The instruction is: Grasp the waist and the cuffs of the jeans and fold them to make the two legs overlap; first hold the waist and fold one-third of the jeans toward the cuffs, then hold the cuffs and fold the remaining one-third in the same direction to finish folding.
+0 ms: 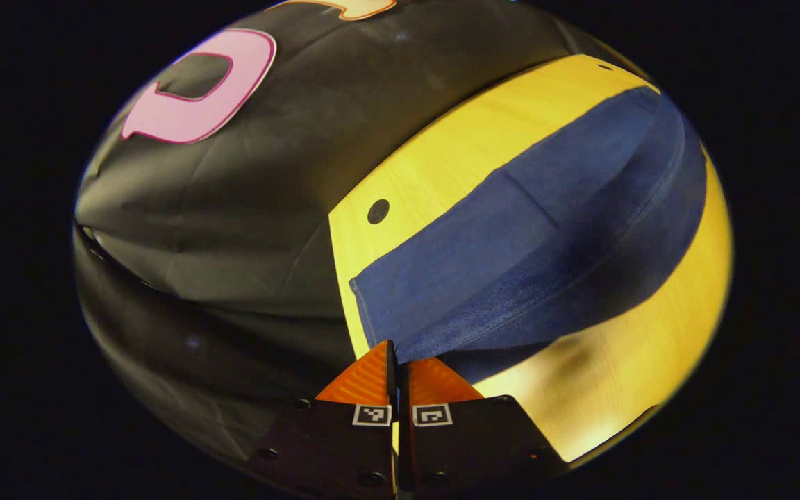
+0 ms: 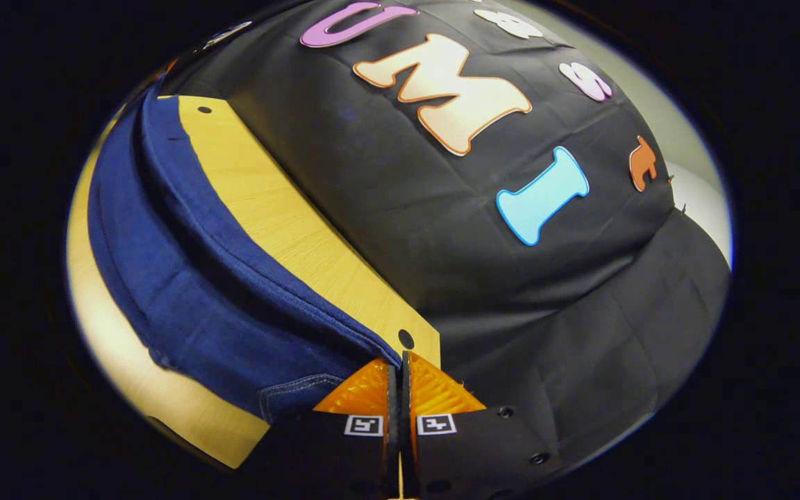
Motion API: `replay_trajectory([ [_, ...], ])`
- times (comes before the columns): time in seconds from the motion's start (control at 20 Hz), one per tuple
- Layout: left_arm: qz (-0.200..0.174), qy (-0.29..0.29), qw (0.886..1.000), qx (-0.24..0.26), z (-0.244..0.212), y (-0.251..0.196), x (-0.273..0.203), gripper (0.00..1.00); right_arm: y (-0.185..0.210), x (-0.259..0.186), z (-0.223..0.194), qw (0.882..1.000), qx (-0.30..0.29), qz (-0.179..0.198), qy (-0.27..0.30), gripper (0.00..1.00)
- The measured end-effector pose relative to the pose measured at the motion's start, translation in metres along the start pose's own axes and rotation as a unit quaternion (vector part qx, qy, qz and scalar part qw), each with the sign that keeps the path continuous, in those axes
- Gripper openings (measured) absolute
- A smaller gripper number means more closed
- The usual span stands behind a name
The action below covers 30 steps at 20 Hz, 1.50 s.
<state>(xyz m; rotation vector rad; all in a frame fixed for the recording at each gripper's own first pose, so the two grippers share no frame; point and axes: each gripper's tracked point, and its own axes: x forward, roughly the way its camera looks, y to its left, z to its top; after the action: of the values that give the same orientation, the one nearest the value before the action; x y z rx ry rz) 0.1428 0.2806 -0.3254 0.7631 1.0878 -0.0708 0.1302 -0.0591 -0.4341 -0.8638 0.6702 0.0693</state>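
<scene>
Jaws on both your grippers were closed to a thin slit, and from these angles I couldn't tell whether either one had denim pinched or just sat beside it.

Everything keyed off the jeans (image 1: pixel 511 257). They lay as one long blue strip on the yellow table (image 1: pixel 442 153), legs apparently already overlapped, a lengthwise ridge running down the middle. The long axis ran away from both sets of fingers, so you had one gripper at each end of the strip.

Your left gripper (image 1: pixel 397 351) was at the near corner of one end, plain edge, tips touching or just beside the cloth. Your right gripper (image 2: pixel 397 361) was at the opposite end, right by a stitched seam on the jeans, next to a small dark hole (image 2: pixel 405 339) in the tabletop. Which end was the waist I couldn't say for sure.

My read: the coming fold had to travel along that long axis, toward the far end.
</scene>
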Motion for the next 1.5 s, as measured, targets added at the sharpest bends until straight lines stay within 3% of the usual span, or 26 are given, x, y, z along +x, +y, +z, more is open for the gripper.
replay_trajectory([
  [0.3, -0.053, 0.021, 0.997, -0.047, 0.017, -0.008, 0.049, 0.00, 0.034, 0.060, -0.004, 0.999, 0.008, 0.024, 0.042, 0.03],
  [0.5, -0.061, 0.020, 0.994, -0.090, 0.032, -0.015, 0.069, 0.00, 0.046, 0.091, -0.011, 0.997, 0.038, 0.029, 0.067, 0.06],
  [0.6, -0.039, 0.013, 0.991, -0.125, 0.040, -0.008, 0.071, 0.00, 0.033, 0.098, -0.017, 0.994, 0.064, 0.008, 0.083, 0.24],
  [0.75, 0.020, -0.036, 0.986, -0.160, 0.061, 0.018, 0.045, 1.00, 0.002, 0.089, -0.021, 0.987, 0.127, -0.016, 0.095, 1.00],
  [0.9, 0.027, -0.095, 0.975, -0.201, 0.081, 0.025, 0.026, 0.95, -0.039, 0.070, -0.029, 0.978, 0.189, -0.045, 0.078, 1.00],
  [1.05, 0.003, -0.134, 0.961, -0.241, 0.096, 0.023, -0.004, 0.95, -0.066, 0.052, -0.071, 0.962, 0.254, -0.061, 0.081, 0.99],
  [1.25, -0.027, -0.173, 0.941, -0.291, 0.123, 0.041, -0.030, 0.95, -0.074, 0.047, -0.139, 0.921, 0.367, -0.045, 0.121, 1.00],
  [1.4, 0.007, -0.206, 0.935, -0.288, 0.132, 0.049, -0.041, 0.96, -0.075, 0.053, -0.187, 0.896, 0.417, -0.040, 0.149, 1.00],
  [1.5, 0.017, -0.207, 0.935, -0.289, 0.135, 0.049, -0.044, 0.95, -0.068, 0.062, -0.209, 0.872, 0.460, -0.027, 0.166, 1.00],
])
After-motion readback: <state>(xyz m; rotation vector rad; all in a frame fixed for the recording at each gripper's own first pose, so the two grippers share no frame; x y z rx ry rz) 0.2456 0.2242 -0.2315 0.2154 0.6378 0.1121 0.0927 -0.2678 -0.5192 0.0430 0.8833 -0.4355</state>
